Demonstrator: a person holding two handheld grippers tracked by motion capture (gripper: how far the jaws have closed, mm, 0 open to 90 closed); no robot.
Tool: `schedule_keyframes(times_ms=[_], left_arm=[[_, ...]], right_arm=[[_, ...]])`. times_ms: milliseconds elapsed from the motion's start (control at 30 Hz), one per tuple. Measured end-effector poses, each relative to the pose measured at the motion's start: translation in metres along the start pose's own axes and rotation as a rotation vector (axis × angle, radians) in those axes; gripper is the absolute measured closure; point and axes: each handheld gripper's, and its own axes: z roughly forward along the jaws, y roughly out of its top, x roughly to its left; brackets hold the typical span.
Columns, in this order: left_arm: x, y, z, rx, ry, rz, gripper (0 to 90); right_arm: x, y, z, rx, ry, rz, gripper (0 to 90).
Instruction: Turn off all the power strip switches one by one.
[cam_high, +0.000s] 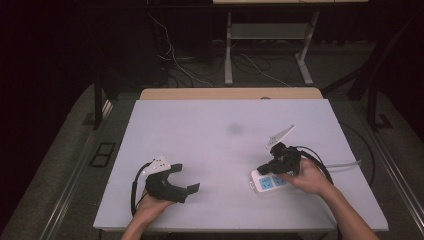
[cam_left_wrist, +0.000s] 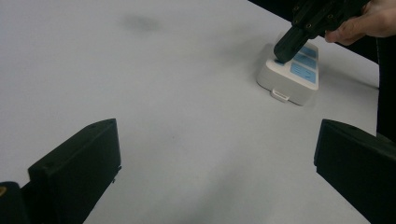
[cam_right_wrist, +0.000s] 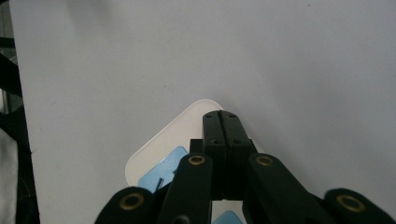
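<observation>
Pressing power strip (cam_high: 269, 181): right gripper (cam_right_wrist: 222, 116) (tips together).

This looks like a lab or recording room. A plain white table (cam_high: 225, 150) stands at the centre of the high view on grey carpet (cam_high: 60, 165), under dim light. Loose cables (cam_high: 175, 65) trail across the floor at the top, beside the metal legs of another desk (cam_high: 228, 50).

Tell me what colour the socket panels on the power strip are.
Light blue, set in the white power strip body; the left gripper view shows them best.
</observation>
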Motion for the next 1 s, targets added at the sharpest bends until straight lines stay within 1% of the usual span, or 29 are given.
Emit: schedule_keyframes(times_ms=[33, 67, 100, 133, 233, 400, 467, 567, 767, 900, 1000], left_arm=[[0.0, 0.0, 0.0, 0.0, 0.0, 0.001, 0.0], [0.0, 0.0, 0.0, 0.001, 0.0, 0.001, 0.0], [0.001, 0.0, 0.0, 0.002, -0.001, 0.001, 0.0], [0.001, 0.0, 0.0, 0.002, -0.001, -0.001, 0.0], [0.001, 0.0, 0.0, 0.002, -0.002, 0.0, 0.0], [0.001, 0.0, 0.0, 0.001, -0.001, -0.001, 0.0], [0.001, 0.0, 0.0, 0.001, -0.001, -0.002, 0.0], [0.0, 0.0, 0.0, -0.002, -0.003, -0.002, 0.0], [-0.001, 0.001, -0.001, -0.008, -0.004, 0.0, 0.0], [-0.001, 0.001, -0.001, -0.013, -0.005, 0.001, 0.0], [-0.001, 0.001, -0.002, -0.016, -0.005, -0.001, 0.0]], right_arm=[[0.0, 0.0, -0.001, 0.002, -0.001, -0.005, 90.0], [0.0, 0.0, -0.003, -0.021, 0.009, -0.007, 90.0], [-0.001, 0.0, -0.006, -0.021, -0.001, -0.006, 90.0], [-0.001, 0.0, -0.007, -0.009, -0.006, 0.0, 90.0], [-0.004, -0.003, -0.01, -0.018, -0.002, 0.011, 90.0], [-0.008, -0.005, -0.023, -0.09, 0.0, 0.036, 90.0], [-0.01, -0.008, -0.03, -0.118, -0.005, 0.059, 90.0], [-0.011, -0.013, -0.04, -0.153, -0.038, 0.084, 89.5], [-0.009, -0.024, -0.057, -0.238, -0.084, 0.137, 77.4], [-0.006, -0.035, -0.066, -0.288, -0.127, 0.181, 64.1], [-0.004, -0.042, -0.07, -0.327, -0.147, 0.216, 53.6]])
